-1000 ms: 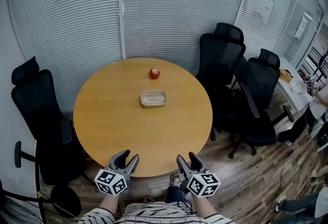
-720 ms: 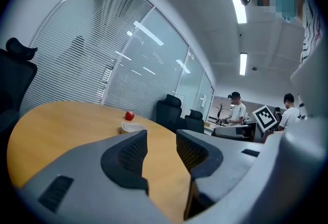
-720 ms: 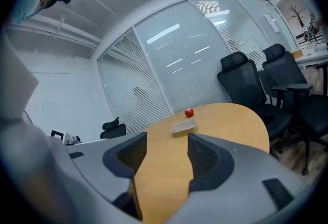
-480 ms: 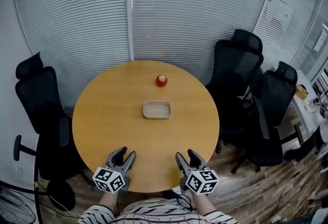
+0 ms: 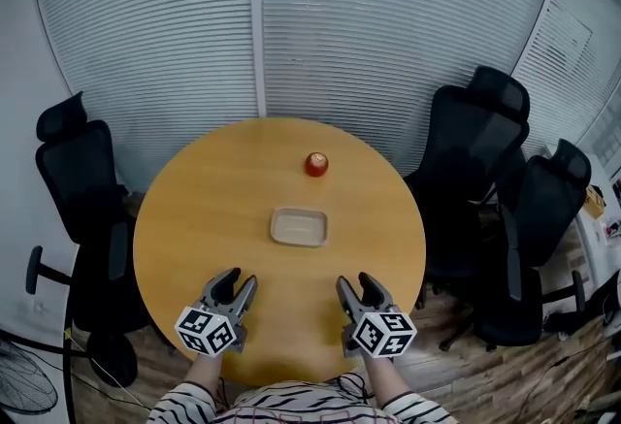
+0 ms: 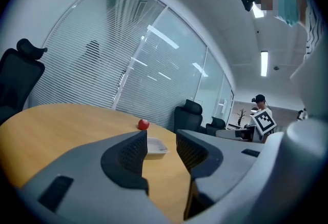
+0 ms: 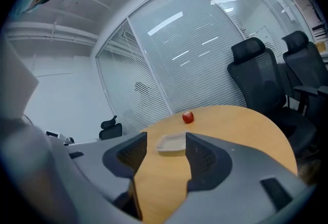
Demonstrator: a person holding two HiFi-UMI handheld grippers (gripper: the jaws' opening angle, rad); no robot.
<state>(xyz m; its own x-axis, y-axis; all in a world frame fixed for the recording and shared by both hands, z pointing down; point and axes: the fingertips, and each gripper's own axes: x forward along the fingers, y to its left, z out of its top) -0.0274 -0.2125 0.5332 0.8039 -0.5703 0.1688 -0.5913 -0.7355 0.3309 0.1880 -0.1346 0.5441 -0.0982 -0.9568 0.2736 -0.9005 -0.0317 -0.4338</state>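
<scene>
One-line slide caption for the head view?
Open left tool and open right tool at the near edge of a round table with tray and red fruit.

Bright, even ceiling strip light, soft shadows; sharp pictures, strong fisheye bending at edges

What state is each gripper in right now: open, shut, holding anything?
Left gripper: open, jaws apart, holding nothing.
Right gripper: open, jaws apart, holding nothing.
</scene>
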